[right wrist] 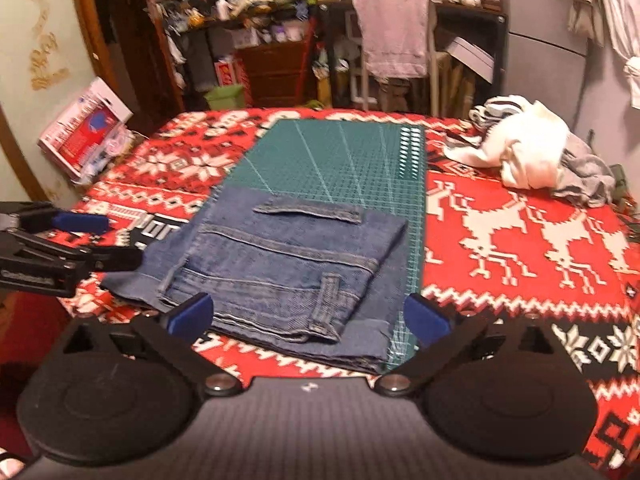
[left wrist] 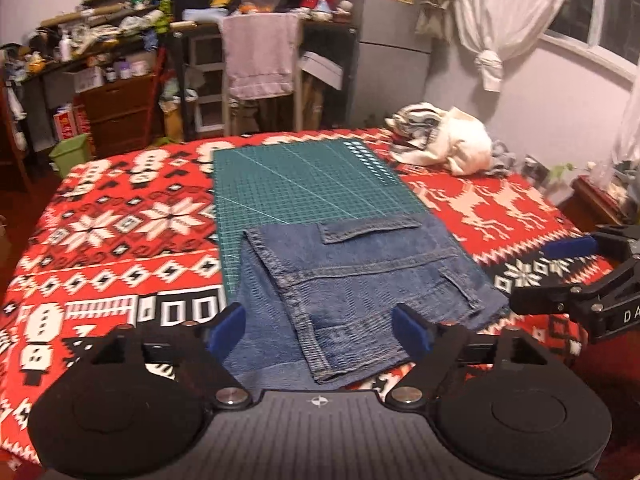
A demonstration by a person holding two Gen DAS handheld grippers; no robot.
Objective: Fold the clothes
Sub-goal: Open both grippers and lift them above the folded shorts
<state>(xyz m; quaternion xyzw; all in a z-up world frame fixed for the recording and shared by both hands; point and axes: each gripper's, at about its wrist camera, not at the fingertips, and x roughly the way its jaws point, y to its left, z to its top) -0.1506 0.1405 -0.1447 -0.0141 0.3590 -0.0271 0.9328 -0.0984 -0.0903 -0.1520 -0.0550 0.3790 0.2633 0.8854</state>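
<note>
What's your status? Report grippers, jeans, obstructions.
Left gripper open, right gripper open, both empty. Folded jeans flat, partly on green cutting mat. Unfolded clothes pile far right, clear of work.

Far mat bare; clothes heap blocks far-right corner.

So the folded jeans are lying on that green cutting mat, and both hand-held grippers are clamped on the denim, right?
Not quite. The folded jeans do lie on the green cutting mat, but both wrist views show the left hand-held gripper and right hand-held gripper open, holding nothing.
</note>
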